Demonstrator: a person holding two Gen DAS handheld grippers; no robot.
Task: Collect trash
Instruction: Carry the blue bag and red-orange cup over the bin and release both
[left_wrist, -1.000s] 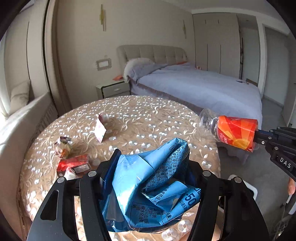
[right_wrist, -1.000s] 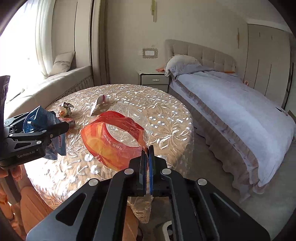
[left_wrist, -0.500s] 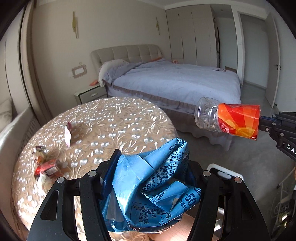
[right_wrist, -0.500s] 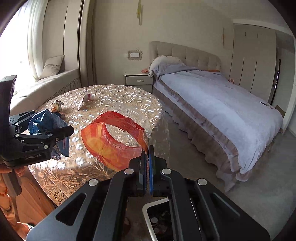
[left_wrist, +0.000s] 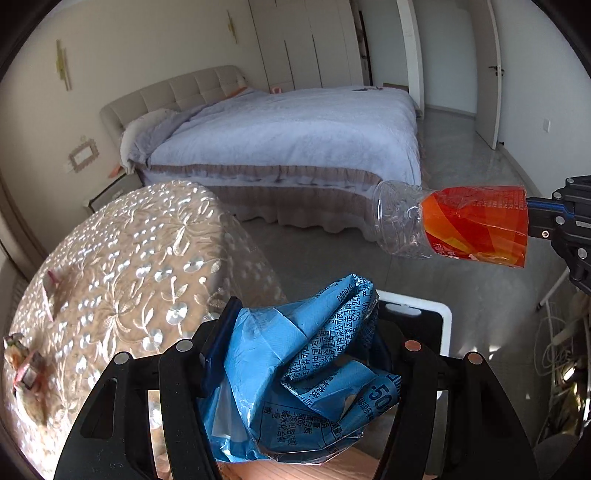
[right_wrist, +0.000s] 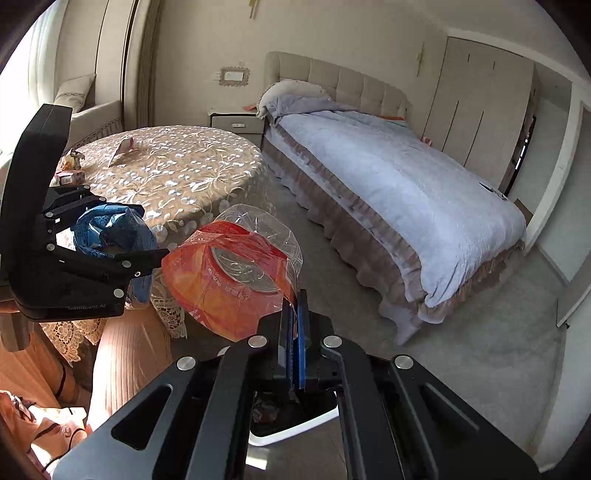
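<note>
The left hand-held gripper (left_wrist: 295, 354) is clamped on a crumpled blue wrapper (left_wrist: 303, 384), which bulges out between its two black fingers. In the right wrist view the same wrapper (right_wrist: 110, 229) sits in that gripper at the left, just beside the near edge of the round bench (right_wrist: 166, 173).

The right hand-held gripper (right_wrist: 293, 325) is fully closed, pinching the edge of the orange label of a crushed clear plastic bottle (right_wrist: 236, 273). In the left wrist view the bottle (left_wrist: 454, 225) hangs in the air at the right, above the grey floor (left_wrist: 332, 258), its clear end pointing left toward the bed (left_wrist: 288, 140).

Below both grippers stands a bin with a white rim (left_wrist: 424, 310); in the right wrist view its rim (right_wrist: 295, 428) shows just under the closed fingers, with dark contents inside.

On the far left part of the bench, covered by a beige flowered cloth, some litter lies: a pink-and-white paper scrap (right_wrist: 125, 146), a small crumpled wrapper (right_wrist: 74, 158), and a red-and-white packet (right_wrist: 70, 177). These are well apart from both grippers.

A bedside cabinet (right_wrist: 236, 123) stands between the bench and the bed, against the far wall.
</note>
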